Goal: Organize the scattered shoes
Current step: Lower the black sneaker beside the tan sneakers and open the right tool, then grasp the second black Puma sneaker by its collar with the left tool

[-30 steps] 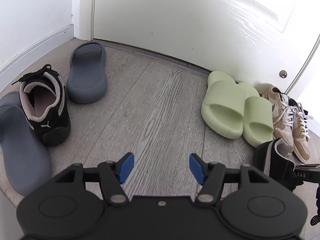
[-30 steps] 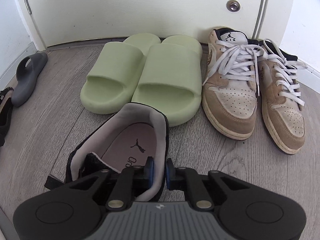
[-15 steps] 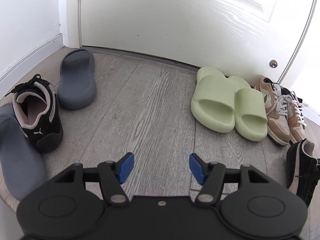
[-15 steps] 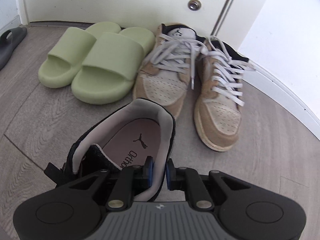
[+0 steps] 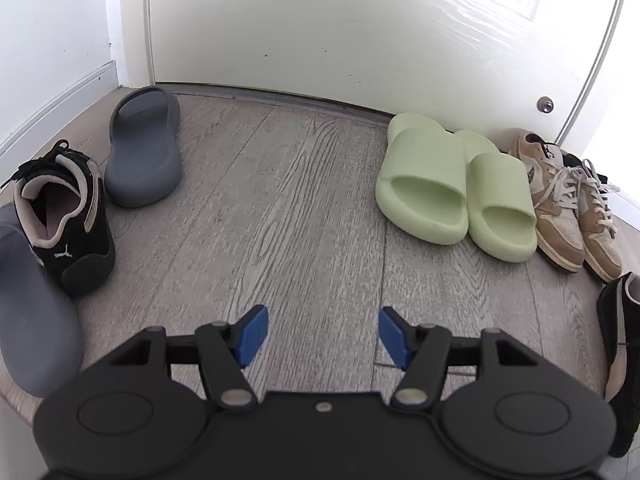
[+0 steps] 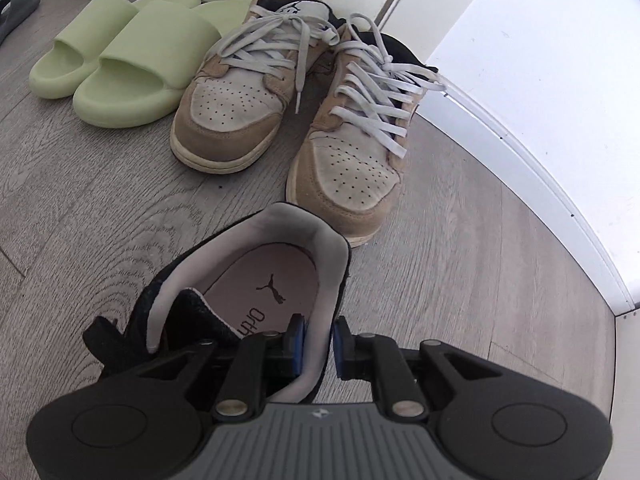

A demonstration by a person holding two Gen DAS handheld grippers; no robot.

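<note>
green slides point(image 5: 452, 192) + tan sneakers point(image 6: 288, 112) lined up at door. your right gripper point(image 6: 318, 342) pinching black sneaker point(image 6: 256, 280) collar, left gripper point(image 5: 320, 334) wide, empty. other black sneaker point(image 5: 64, 216), grey slides point(image 5: 144, 152) left.

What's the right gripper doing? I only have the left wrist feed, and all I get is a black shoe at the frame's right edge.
Observer: The right gripper is shut on the collar of that black Puma sneaker, one finger inside, one outside.
Operator: Where's it pointed?
Observer: At the floor gap between the tan sneakers and the white baseboard.
Operator: Is the shoe's toe down on the floor?
Observer: Cannot tell; the toe is hidden under the gripper body.
Operator: And the left?
Observer: The left gripper is open and holds nothing; the other black sneaker sits between the grey slides.
</note>
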